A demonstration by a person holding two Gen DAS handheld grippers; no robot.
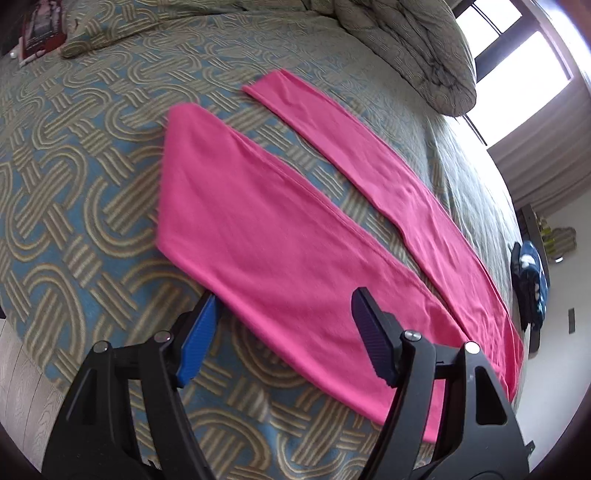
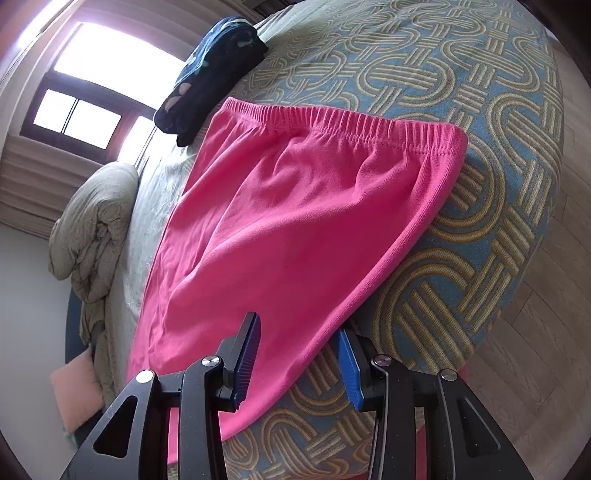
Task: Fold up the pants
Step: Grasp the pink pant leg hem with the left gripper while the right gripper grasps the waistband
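Pink pants (image 1: 280, 236) lie flat on a patterned bedspread (image 1: 74, 155), both legs spread apart in a V. In the left wrist view the near leg runs under my left gripper (image 1: 284, 321), which is open and straddles that leg's near edge. In the right wrist view the elastic waistband (image 2: 347, 125) lies at the far side. My right gripper (image 2: 299, 350) is open, with its jaws on either side of the pants' (image 2: 288, 229) side edge, low over the cloth.
A bunched grey-green duvet (image 1: 413, 48) lies at the bed's far corner by a bright window (image 2: 96, 74). A folded dark blue garment (image 2: 210, 74) sits on the bed beyond the waistband. A pillow (image 1: 107, 26) lies at the far left. Wooden floor (image 2: 546, 332) borders the bed.
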